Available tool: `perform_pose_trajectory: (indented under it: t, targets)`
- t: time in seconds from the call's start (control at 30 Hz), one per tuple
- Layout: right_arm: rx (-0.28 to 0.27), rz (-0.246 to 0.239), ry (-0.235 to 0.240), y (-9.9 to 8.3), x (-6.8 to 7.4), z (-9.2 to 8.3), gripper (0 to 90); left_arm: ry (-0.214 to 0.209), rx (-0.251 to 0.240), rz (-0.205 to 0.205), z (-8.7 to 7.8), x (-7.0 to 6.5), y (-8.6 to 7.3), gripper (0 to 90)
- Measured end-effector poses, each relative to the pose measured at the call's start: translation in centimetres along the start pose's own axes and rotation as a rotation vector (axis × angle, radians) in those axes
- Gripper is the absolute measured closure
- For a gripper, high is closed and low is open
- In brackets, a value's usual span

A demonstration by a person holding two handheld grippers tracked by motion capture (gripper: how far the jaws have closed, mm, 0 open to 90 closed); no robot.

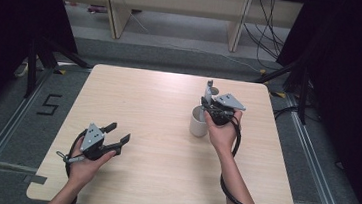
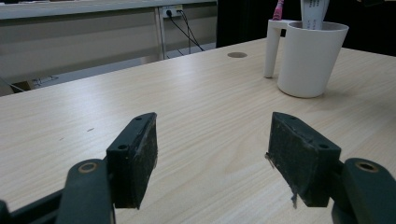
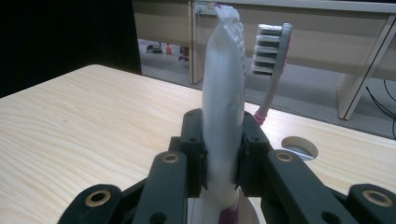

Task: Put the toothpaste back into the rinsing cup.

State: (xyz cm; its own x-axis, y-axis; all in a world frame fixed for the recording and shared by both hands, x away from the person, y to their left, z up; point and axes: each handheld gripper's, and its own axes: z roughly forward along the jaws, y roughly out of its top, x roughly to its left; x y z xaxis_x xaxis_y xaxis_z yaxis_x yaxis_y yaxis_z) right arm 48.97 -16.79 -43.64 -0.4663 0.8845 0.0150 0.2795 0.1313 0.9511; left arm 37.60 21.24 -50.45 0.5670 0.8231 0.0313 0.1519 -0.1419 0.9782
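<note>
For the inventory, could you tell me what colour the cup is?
White cup, best seen in the left gripper view.

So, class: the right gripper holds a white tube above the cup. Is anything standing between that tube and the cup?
Partly. A toothbrush already stands in the cup, just behind the tube, which the right gripper clamps. The tube's lower end already sits at the cup's mouth, with nothing else visible in the way.

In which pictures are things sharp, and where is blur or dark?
High view: table evenly lit, dark curtains at both sides. Left gripper view: white cup sharp, soft shadow beside it. Right gripper view: the white tube between the right gripper jaws is blurred; toothbrush clearer.
</note>
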Motion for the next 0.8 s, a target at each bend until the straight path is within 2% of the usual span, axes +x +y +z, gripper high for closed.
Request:
perform_pose_trajectory:
  t: [0.07, 0.13, 0.23, 0.33, 0.4, 0.53, 0.63, 0.8]
  targets:
    - [0.000, 0.006, 0.004, 0.01, 0.06, 0.01, 76.4, -0.001, -0.001, 0.001, 0.00, -0.01, 0.00, 32.8]
    - [-0.006, -0.019, -0.002, -0.03, -0.08, 0.05, 76.3, -0.001, -0.001, 0.000, 0.00, -0.01, 0.00, 32.8]
    - [-0.002, 0.010, 0.005, -0.12, 0.16, 0.05, 76.2, -0.001, -0.001, 0.000, 0.00, -0.01, -0.01, 32.8]
    - [-0.014, -0.034, 0.007, -0.15, 0.05, -0.04, 75.9, -0.001, 0.000, 0.000, 0.00, -0.03, 0.00, 32.8]
    - [-0.002, -0.007, 0.003, -0.19, 0.23, -0.21, 75.7, -0.002, -0.001, 0.000, 0.00, -0.03, 0.00, 32.8]
    - [-0.004, 0.002, 0.003, -0.24, 0.37, -0.37, 75.4, -0.002, -0.001, -0.001, 0.01, -0.03, 0.00, 32.8]
    - [-0.001, -0.050, 0.007, -0.12, 0.17, -0.48, 75.2, -0.003, 0.001, 0.000, 0.03, -0.02, -0.02, 32.8]
    - [0.015, -0.014, 0.011, -0.18, 0.55, -0.86, 74.8, -0.002, 0.001, 0.000, 0.02, -0.02, -0.02, 32.8]
